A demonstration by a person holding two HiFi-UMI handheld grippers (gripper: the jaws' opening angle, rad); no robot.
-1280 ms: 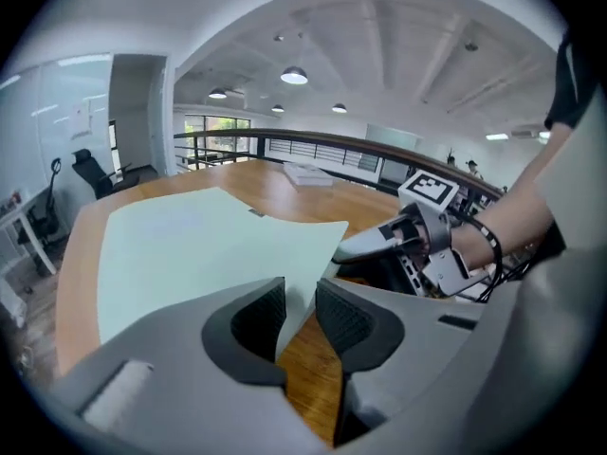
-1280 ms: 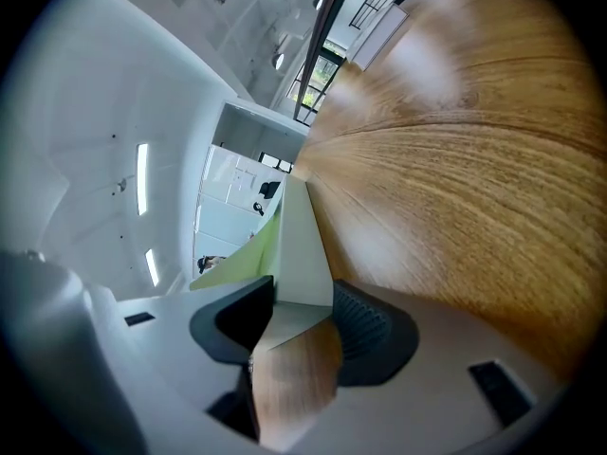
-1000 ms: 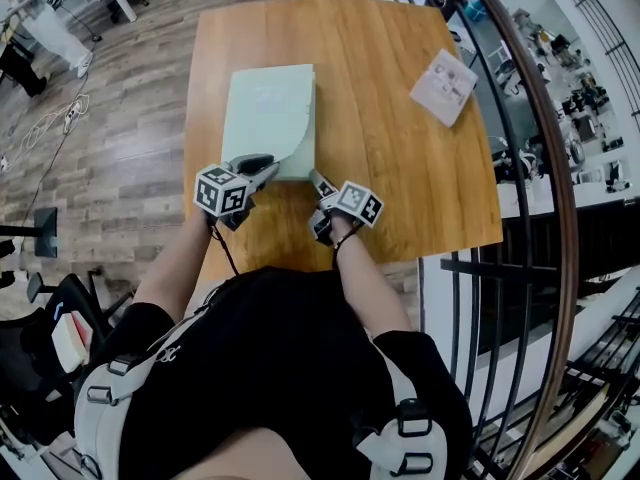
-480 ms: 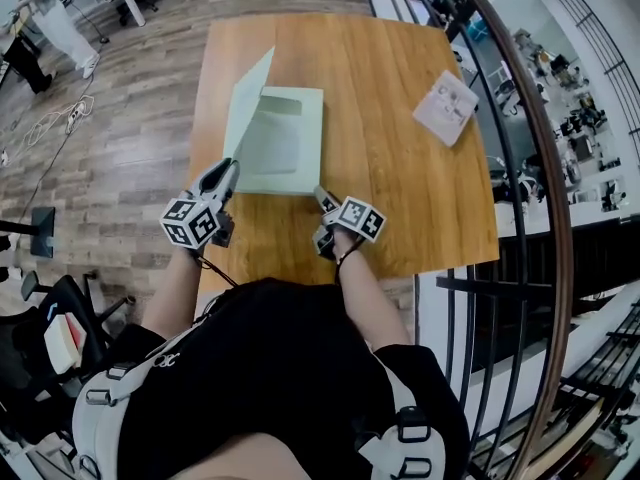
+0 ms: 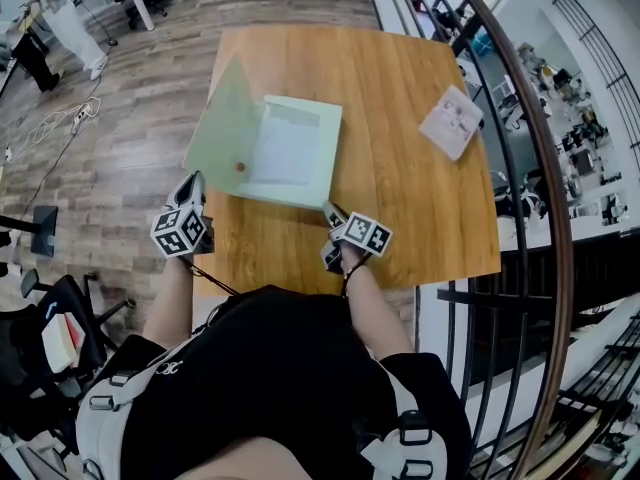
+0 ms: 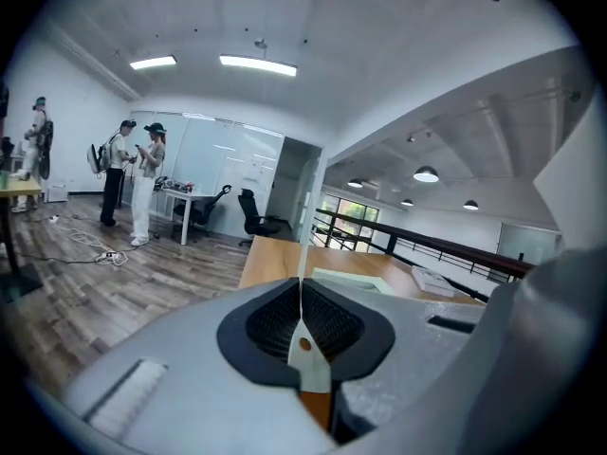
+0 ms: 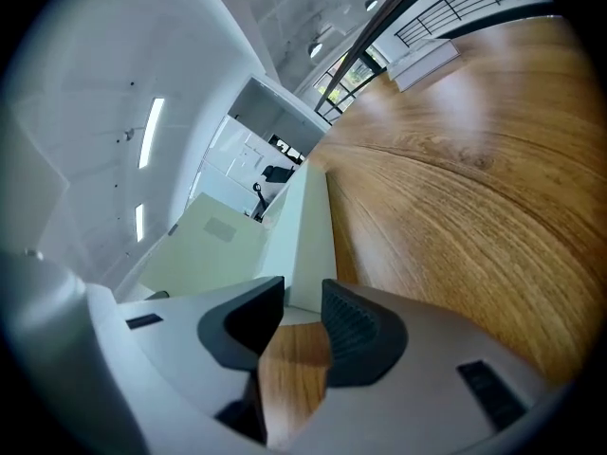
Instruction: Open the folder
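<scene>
A pale green folder (image 5: 295, 153) lies on the wooden table (image 5: 400, 183). Its cover (image 5: 218, 128) stands lifted and swung over to the left. My left gripper (image 5: 194, 182) is shut on the cover's near corner, out past the table's left edge. In the left gripper view the thin cover edge (image 6: 303, 254) runs straight into the pinched pads of the left gripper (image 6: 303, 335). My right gripper (image 5: 330, 211) rests by the folder's near right corner. Seen along the right gripper (image 7: 296, 316), its jaws are closing with a gap left, and the folder's side wall (image 7: 308, 245) stands just past the tips, not pressed.
A white booklet (image 5: 450, 123) lies at the table's far right. A curved metal railing (image 5: 540, 168) runs close along the right side. Wooden floor, cables and office chairs lie to the left, with people (image 6: 142, 183) standing far off by desks.
The left gripper has carried the cover up and leftward, from the folder's near edge to beyond the table's left side, and the folder now lies open. The right gripper stayed put, its jaws narrower.
</scene>
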